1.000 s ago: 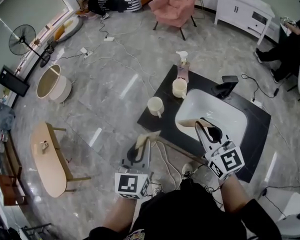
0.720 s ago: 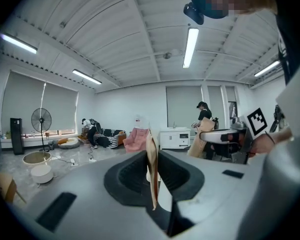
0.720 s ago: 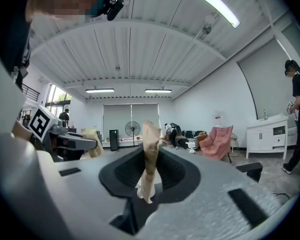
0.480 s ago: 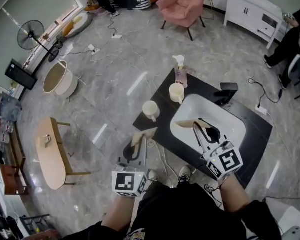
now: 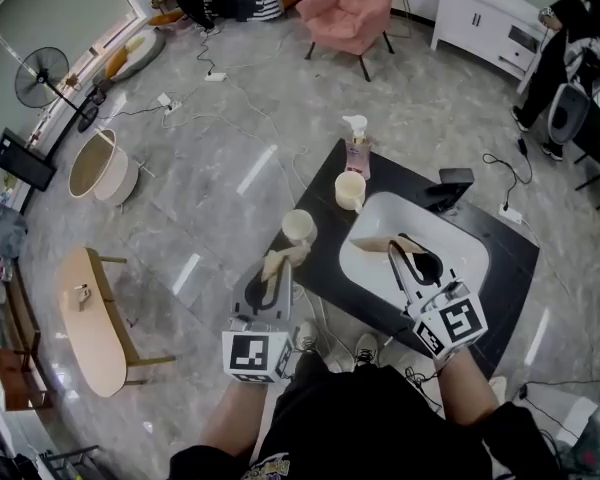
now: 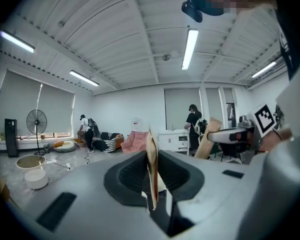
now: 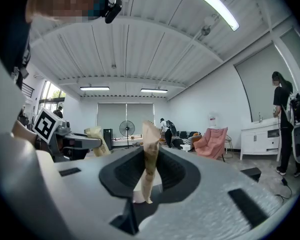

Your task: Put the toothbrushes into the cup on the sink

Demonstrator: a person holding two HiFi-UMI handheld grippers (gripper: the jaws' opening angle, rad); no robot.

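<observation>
In the head view my left gripper [image 5: 277, 266] is shut on a flat tan toothbrush [image 5: 278, 259], just below and left of a cream cup [image 5: 298, 227] on the black counter's [image 5: 500, 268] left corner. My right gripper [image 5: 392, 249] is shut on a second tan toothbrush [image 5: 372, 245] above the white sink basin [image 5: 450, 243]. Another cream cup [image 5: 349, 190] stands beside a pink soap bottle [image 5: 356, 148]. In the left gripper view the toothbrush [image 6: 151, 169] stands upright between the jaws. The right gripper view likewise shows its toothbrush [image 7: 149, 159] gripped.
A black faucet [image 5: 447, 186] sits at the basin's far rim. Cables trail over the marble floor [image 5: 230, 158]. A pink armchair [image 5: 352, 8], a white cabinet [image 5: 485, 18], a fan [image 5: 42, 78] and a wooden side table [image 5: 95, 318] stand around. A person [image 5: 560, 43] stands at the far right.
My left gripper has moved up toward the cup on the counter's left corner with its toothbrush. The right gripper has stayed over the basin. The person at far right has stood up.
</observation>
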